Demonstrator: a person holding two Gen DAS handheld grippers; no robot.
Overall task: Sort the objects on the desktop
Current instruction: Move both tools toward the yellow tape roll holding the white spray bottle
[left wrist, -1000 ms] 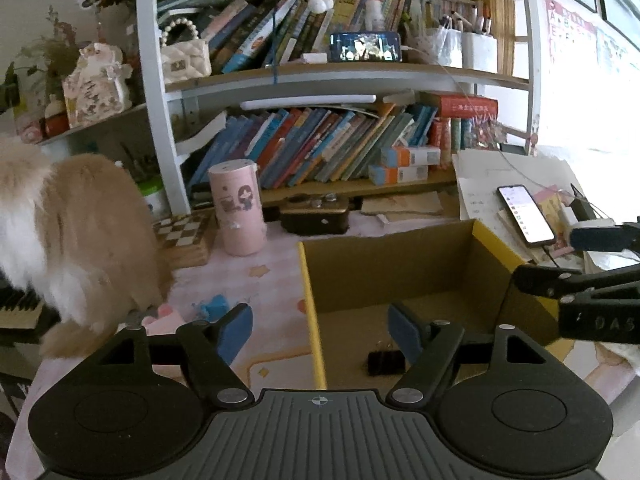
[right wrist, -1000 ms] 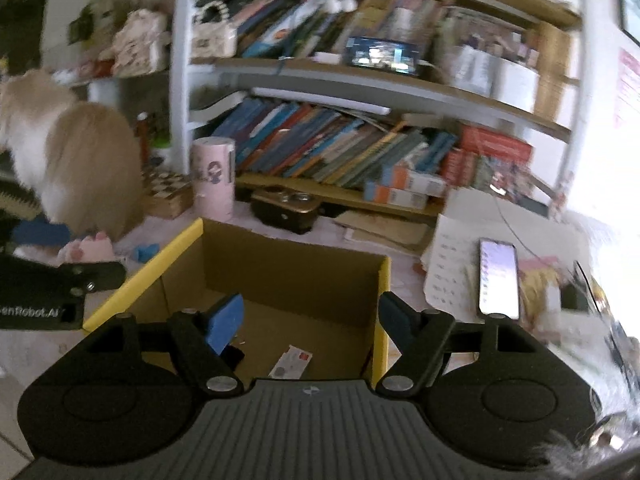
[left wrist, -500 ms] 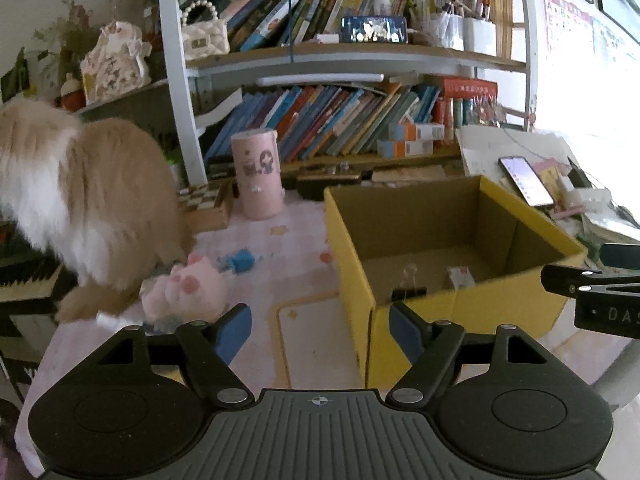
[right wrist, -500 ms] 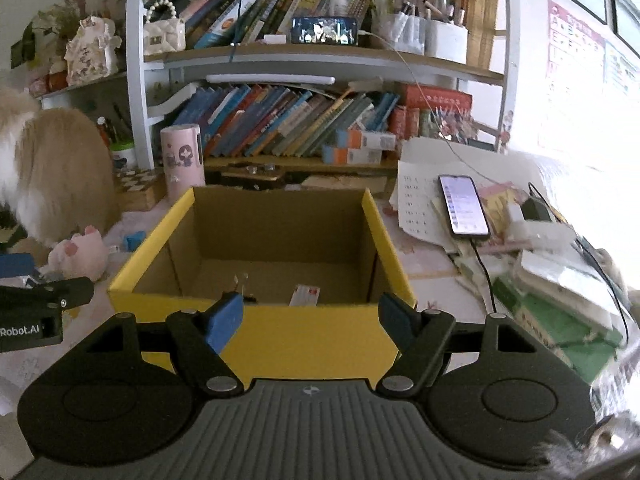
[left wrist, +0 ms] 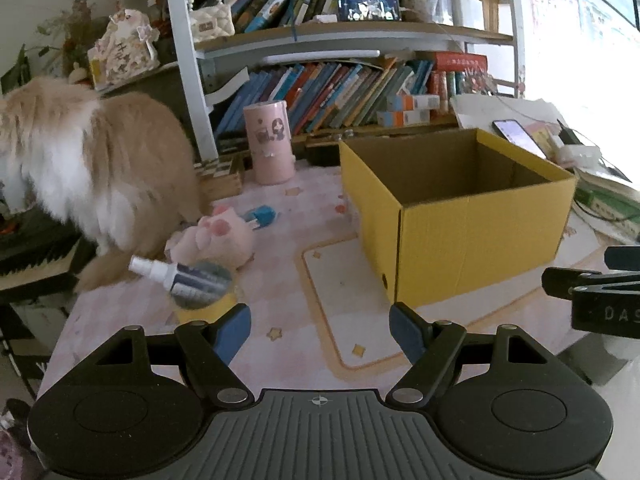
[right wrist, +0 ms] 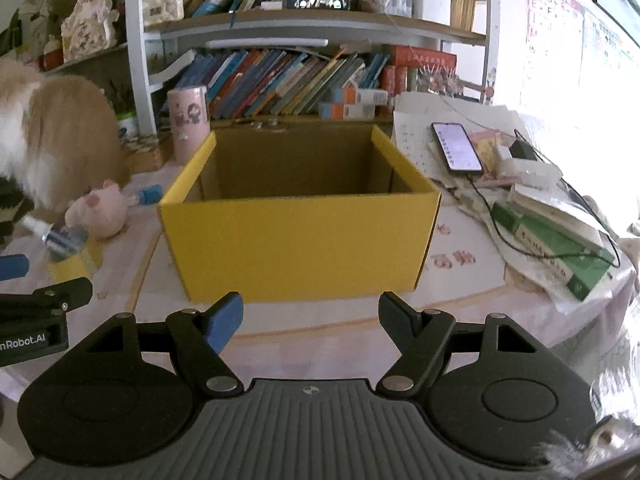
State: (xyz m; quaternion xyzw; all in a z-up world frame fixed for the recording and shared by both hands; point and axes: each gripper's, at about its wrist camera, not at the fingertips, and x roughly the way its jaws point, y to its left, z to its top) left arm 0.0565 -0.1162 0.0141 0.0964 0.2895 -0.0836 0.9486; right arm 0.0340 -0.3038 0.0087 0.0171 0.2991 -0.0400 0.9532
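Observation:
An open yellow cardboard box (left wrist: 476, 236) (right wrist: 296, 240) stands on the pink table mat. Left of it lie a pink plush toy (left wrist: 212, 240) (right wrist: 100, 210), a small blue object (left wrist: 262, 216) (right wrist: 149, 195) and a spray bottle (left wrist: 180, 276) (right wrist: 56, 236) resting on a round tin over a yellow pad. My left gripper (left wrist: 320, 332) is open over the mat in front of the box's near left corner, nothing between its fingers. My right gripper (right wrist: 310, 320) is open before the box's front wall, also empty. The box's inside is hidden from both views.
A fluffy cat (left wrist: 92, 172) stands at the table's left edge beside a keyboard (left wrist: 32, 252). A pink cylinder (left wrist: 270, 142) and a bookshelf (left wrist: 340, 92) are behind. Right of the box lie papers, a phone (right wrist: 456, 146), a cable and a green book (right wrist: 552, 248).
Both grippers have pulled back and sunk from above the box; its inside, with a binder clip and a small card, has dropped out of sight. The spray bottle and plush came into view.

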